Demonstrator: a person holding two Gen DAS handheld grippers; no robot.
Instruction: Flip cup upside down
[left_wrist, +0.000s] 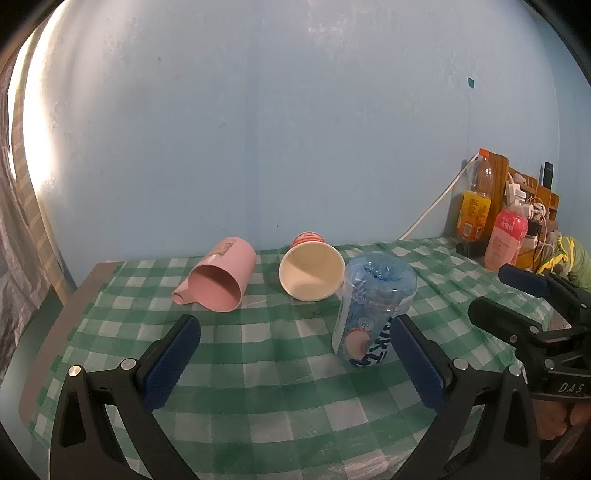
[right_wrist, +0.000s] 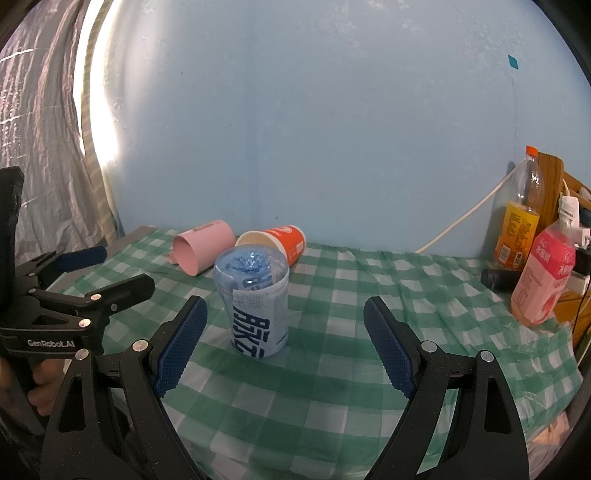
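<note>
Right wrist view puts the clear plastic cup (right_wrist: 252, 300) almost dead ahead: it stands on the green checked cloth (right_wrist: 332, 369) of the desk with its closed blue bottom up and its printed label facing the camera, so it looks to be upside down already. Behind it lie a pink mug (right_wrist: 203, 246) and an orange paper cup (right_wrist: 275, 242), both on their sides with their mouths toward us; these, I judge, are still to be turned. Whichever goes next, it should be pinched across the wall near the rim, lifted clear of the cloth, rolled until the mouth faces down, and set flat; the paper one will crush if squeezed hard.

Both tools are held low over the near edge of the desk, pointing at the wall. The right tool (right_wrist: 284, 343) is spread wide and holds nothing, with the clear cup ahead of its left finger. The left tool (left_wrist: 295, 358) is just as wide and empty, the clear cup just beside its right finger. Bottles (right_wrist: 517, 221) stand well apart at the right.
</note>
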